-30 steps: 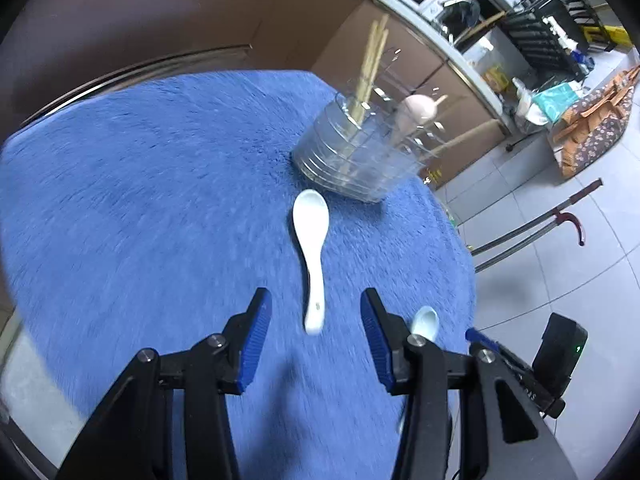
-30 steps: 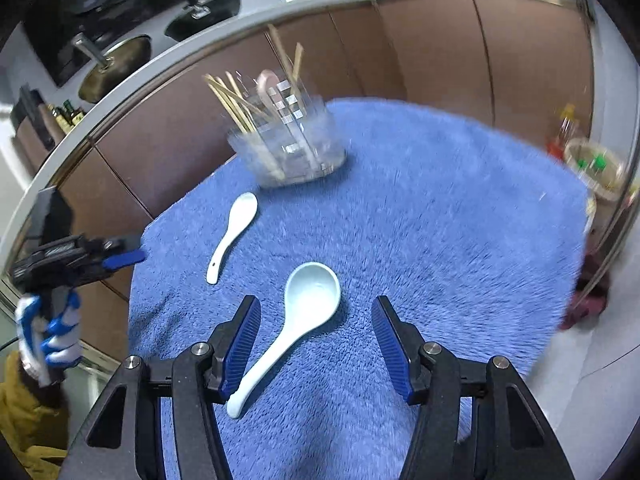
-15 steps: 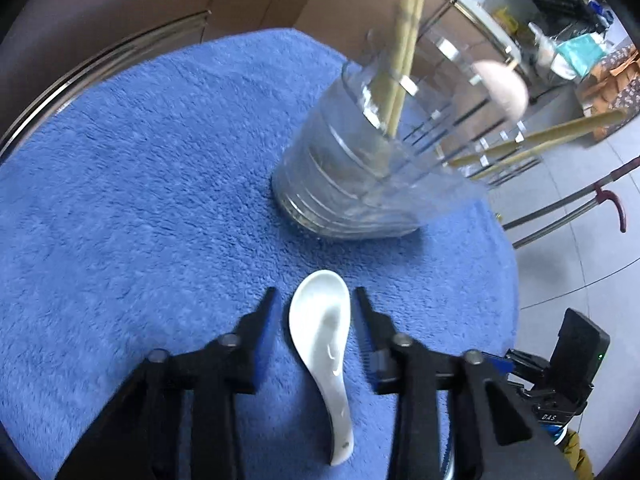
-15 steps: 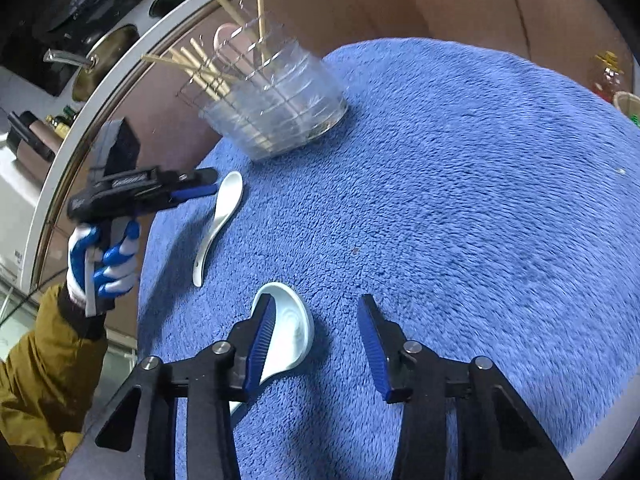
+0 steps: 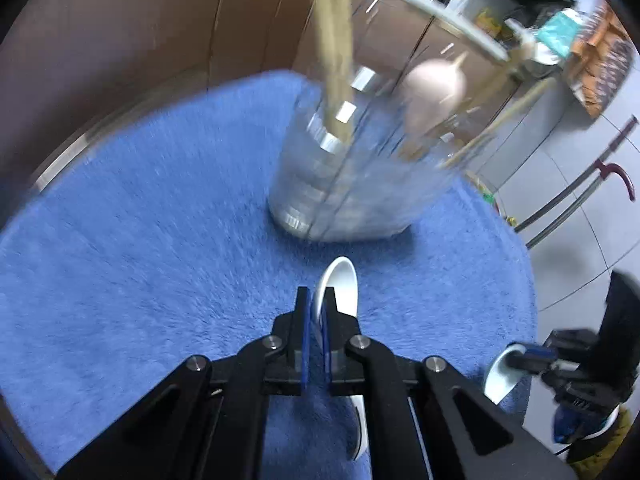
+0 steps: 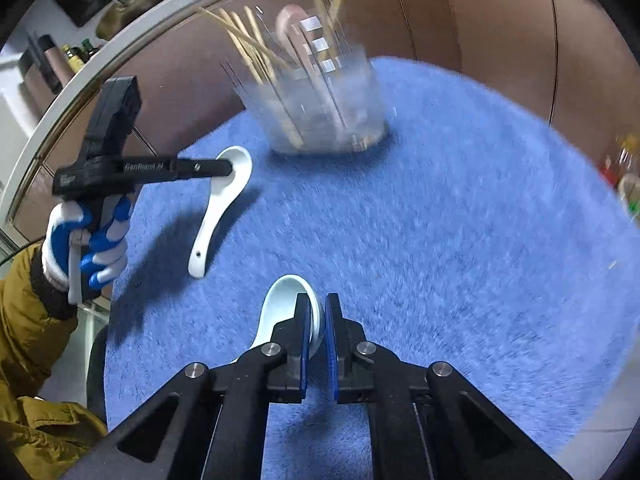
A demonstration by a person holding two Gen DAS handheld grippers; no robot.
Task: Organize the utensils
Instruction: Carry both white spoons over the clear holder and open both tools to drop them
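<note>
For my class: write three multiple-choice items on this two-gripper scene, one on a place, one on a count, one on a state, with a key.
1. Where does the clear holder stand?
A. on the blue mat
B. on the floor
C. on the counter

2. How many white spoons show?
A. one
B. two
C. four

3. What is the left gripper doing?
A. hanging open
B. clamping a spoon's bowl
C. gripping chopsticks

Key: 1 A, its base sits on the mat. 2 B, left spoon, right spoon. 3 B, the pads pinch the bowl's rim; the right gripper does likewise.
</note>
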